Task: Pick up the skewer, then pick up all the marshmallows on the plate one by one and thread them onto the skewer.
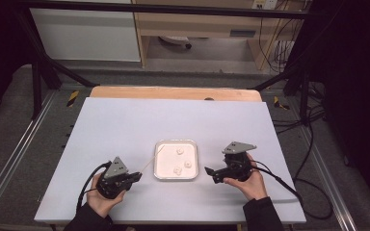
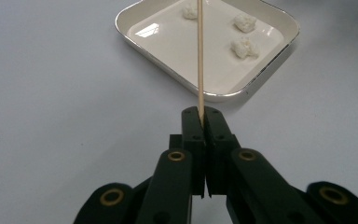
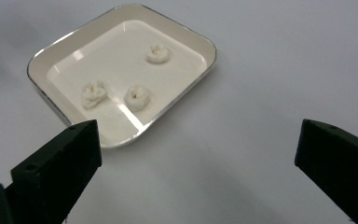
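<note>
Skewer (image 2: 200, 60) is clamped at its near end between the shut jaws of the left gripper (image 2: 200, 116), thin wooden stick running out over the near rim of the tray (image 2: 270, 70), tip up past the far-left white piece (image 2: 189, 12). From above the skewer (image 1: 152, 159) angles from the left gripper (image 1: 136, 176) up-right to the tray's (image 1: 195, 161) left edge. Tray is a shallow white rectangular dish with a metallic rim, sitting flat mid-table; three small white lumps (image 3: 136, 97) inside, loose, apart from each other, none on the stick yet. My read: step in hand is spearing a lump. To do it well: drop the tip angle so it meets a lump from above-side rather than skating over it, aim dead centre of the piece, push along the stick's axis only — side load on a stick this thin and it bends or twists in the pads. Lumps look soft and crumbly, likely to slide on the glazed floor, so pin against the tray wall or have the other hand brace. Right gripper (image 3: 200, 154) is wide open, nothing between the jaws, hovering just off the tray's right side (image 1: 208, 171), well placed to steady the dish or a lump. In the way: tray rim is the only lip to clear. Rest of the white table (image 1: 125, 125) is bare; cables and frame rails sit off the table, no interference.
</note>
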### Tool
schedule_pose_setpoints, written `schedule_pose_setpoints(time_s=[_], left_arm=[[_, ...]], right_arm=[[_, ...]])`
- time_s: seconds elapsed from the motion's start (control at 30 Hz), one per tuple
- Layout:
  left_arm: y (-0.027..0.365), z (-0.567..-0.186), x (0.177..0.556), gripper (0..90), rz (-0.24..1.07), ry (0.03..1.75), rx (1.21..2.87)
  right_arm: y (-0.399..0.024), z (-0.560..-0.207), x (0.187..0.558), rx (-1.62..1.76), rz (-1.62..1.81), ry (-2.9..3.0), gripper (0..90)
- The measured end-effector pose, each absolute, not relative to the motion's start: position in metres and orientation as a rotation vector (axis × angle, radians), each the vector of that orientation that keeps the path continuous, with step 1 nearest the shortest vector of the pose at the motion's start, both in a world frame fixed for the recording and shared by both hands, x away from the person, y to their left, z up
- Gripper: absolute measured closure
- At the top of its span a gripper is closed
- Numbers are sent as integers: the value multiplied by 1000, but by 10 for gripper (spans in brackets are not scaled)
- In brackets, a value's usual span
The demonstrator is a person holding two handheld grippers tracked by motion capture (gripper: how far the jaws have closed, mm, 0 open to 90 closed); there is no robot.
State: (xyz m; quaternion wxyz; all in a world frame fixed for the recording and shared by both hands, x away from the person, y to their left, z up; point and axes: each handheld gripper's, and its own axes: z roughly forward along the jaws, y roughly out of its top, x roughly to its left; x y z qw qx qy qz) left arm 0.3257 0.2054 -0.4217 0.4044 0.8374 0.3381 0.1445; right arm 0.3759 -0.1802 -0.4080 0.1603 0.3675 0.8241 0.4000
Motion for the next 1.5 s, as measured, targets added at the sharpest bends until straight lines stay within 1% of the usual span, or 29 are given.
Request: schedule_pose_setpoints(time_s=[0.23, 0.67, 0.9, 1.03, 1.2, 1.5], left_arm=[[211, -424, 324, 886, 365, 870, 2081], [212, -425, 322, 885, 362, 861, 2057], [213, -425, 322, 885, 368, 867, 2054], [214, -426, 324, 886, 356, 870, 2053], [212, -428, 324, 885, 352, 867, 2061], [209, -430, 325, 885, 343, 862, 2072]], right_arm=[[-160, -403, 389, 1074, 1219, 2341, 13], [-131, -403, 420, 1132, 1247, 2315, 22], [-112, -405, 435, 1124, 1263, 2324, 47], [-102, -411, 443, 1095, 1257, 2363, 102], [-92, -422, 449, 1045, 1193, 2417, 193], [-86, -439, 457, 1038, 1181, 2462, 362]])
